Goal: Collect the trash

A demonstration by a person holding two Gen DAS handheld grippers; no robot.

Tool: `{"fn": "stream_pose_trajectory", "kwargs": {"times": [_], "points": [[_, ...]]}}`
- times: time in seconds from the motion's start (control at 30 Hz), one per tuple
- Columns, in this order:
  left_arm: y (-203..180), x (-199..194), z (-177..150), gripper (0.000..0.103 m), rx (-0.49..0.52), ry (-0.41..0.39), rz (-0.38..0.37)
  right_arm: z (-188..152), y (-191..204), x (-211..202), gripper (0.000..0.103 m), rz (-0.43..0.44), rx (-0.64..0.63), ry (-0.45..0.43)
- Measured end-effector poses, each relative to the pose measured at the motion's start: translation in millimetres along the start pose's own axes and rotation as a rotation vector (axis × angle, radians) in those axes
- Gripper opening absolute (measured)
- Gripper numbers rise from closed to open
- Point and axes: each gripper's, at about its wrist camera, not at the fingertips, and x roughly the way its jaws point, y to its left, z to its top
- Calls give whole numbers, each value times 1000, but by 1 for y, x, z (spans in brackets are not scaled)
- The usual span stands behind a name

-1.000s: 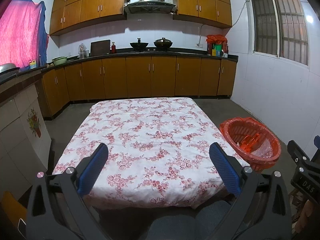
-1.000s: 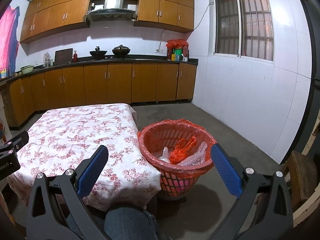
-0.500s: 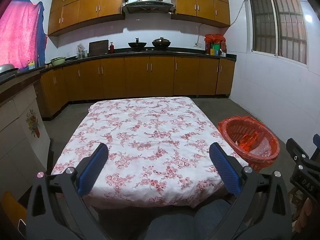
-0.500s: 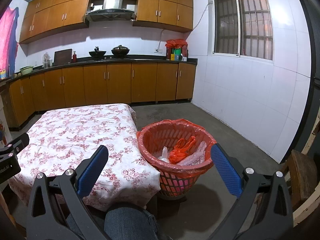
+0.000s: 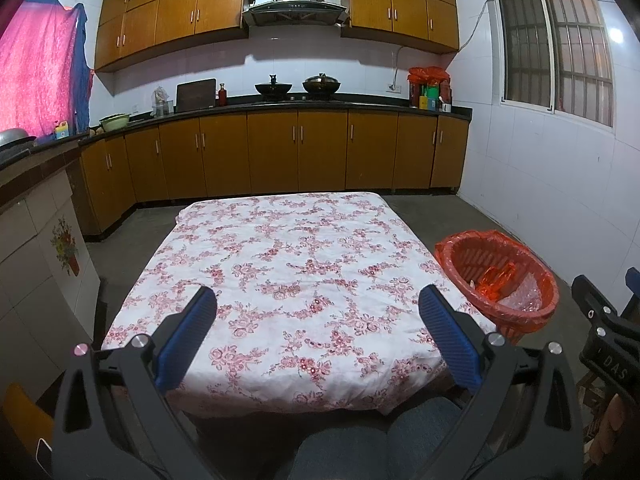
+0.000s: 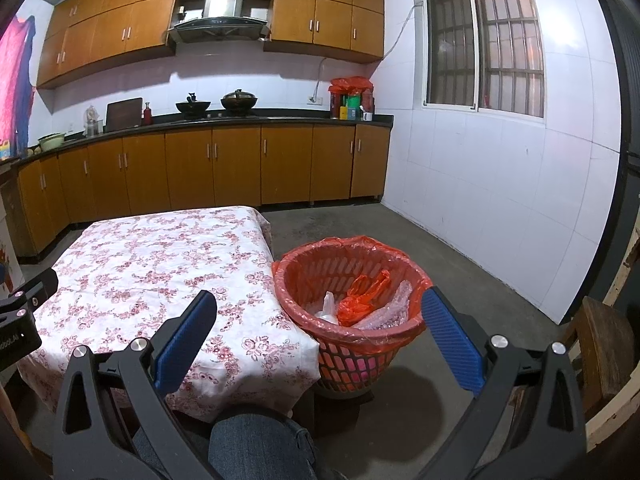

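Both claws hang released and empty, the left claw (image 5: 316, 320) over a bare floral tabletop (image 5: 288, 248), the right claw (image 6: 318, 320) facing the bin (image 6: 316, 280) at 12 o'clock, trash bags (image 6: 360, 300) already inside; collecting looks done, and "DAS" is the only lettering legible.

A square desk under a floral-print cloth (image 5: 288, 264) stood in the middle of the floor. Just right of its near right corner stood an orange slatted plastic bin lined with a red bag (image 6: 316, 280), on the floor. In the bin lay a crumpled red plastic bag (image 6: 360, 300), with clear plastic wrap (image 6: 384, 312) to its right. Behind the desk, a run of wooden cabinets under a dark counter (image 5: 280, 152) lined the far wall; two dark woks (image 5: 298, 87) sat on it.
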Motion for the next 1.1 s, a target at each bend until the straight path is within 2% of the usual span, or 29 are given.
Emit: {"fn": "stream_pose_trajectory", "kwargs": {"times": [1.1], "points": [[-1, 2, -4, 99, -2, 8, -3, -1, 0, 0, 101, -5, 16, 13]]}}
